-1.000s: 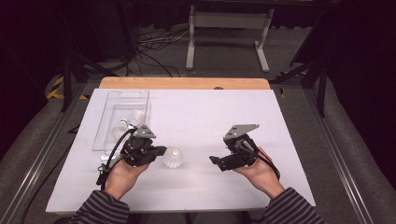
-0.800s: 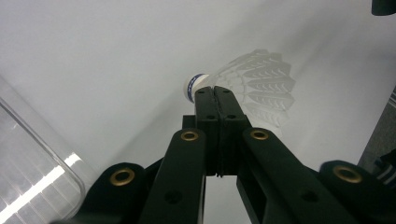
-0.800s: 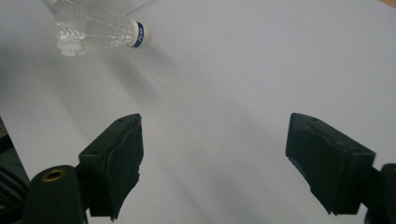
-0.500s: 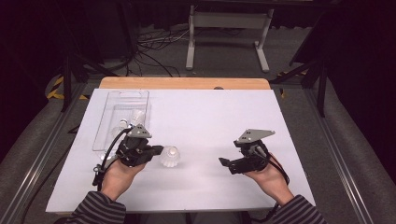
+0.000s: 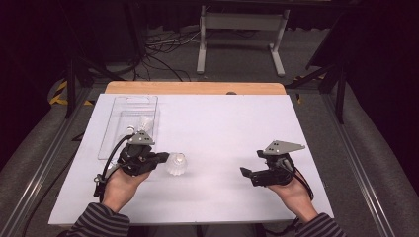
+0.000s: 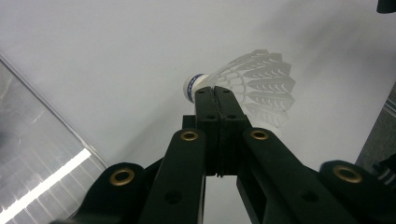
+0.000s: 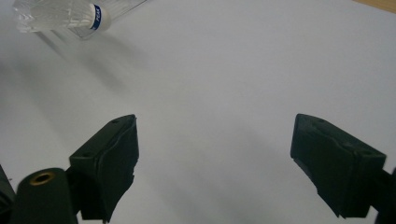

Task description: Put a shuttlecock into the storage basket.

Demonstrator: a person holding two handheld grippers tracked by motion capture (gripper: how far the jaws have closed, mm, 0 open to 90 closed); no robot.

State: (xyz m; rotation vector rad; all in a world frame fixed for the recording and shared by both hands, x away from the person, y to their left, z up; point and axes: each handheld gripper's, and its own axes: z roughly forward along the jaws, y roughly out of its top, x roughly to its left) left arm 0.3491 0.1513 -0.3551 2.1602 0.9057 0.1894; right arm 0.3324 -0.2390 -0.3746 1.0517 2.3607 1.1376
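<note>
Since the earlier frames the right gripper (image 5: 245,172) has slid away from the middle of the sheet toward the person's own right and a little nearer the table's front edge, while the left gripper (image 5: 162,157) has barely shifted. Its jaws stand pressed together, and their tips sit just beside the shuttlecock (image 5: 176,164), which lies on the white table cover (image 5: 222,128) right of that gripper (whether the tips pinch the edge of its skirt, I cannot tell).

From the left gripper view the shuttlecock (image 6: 247,86) lies with its long axis running across the picture: the white cork with its blue band points left, the feather skirt flares right, and the closed tips cover part of the place where cork meets skirt.

Behind the left hand (image 5: 118,185) a clear plastic tray (image 5: 111,133) holds another shuttlecock (image 5: 144,122).

On the right gripper the jaws are spread wide apart over bare cover, well apart from the shuttlecock (image 7: 60,16), which shows at the upper left of the right gripper view.
</note>
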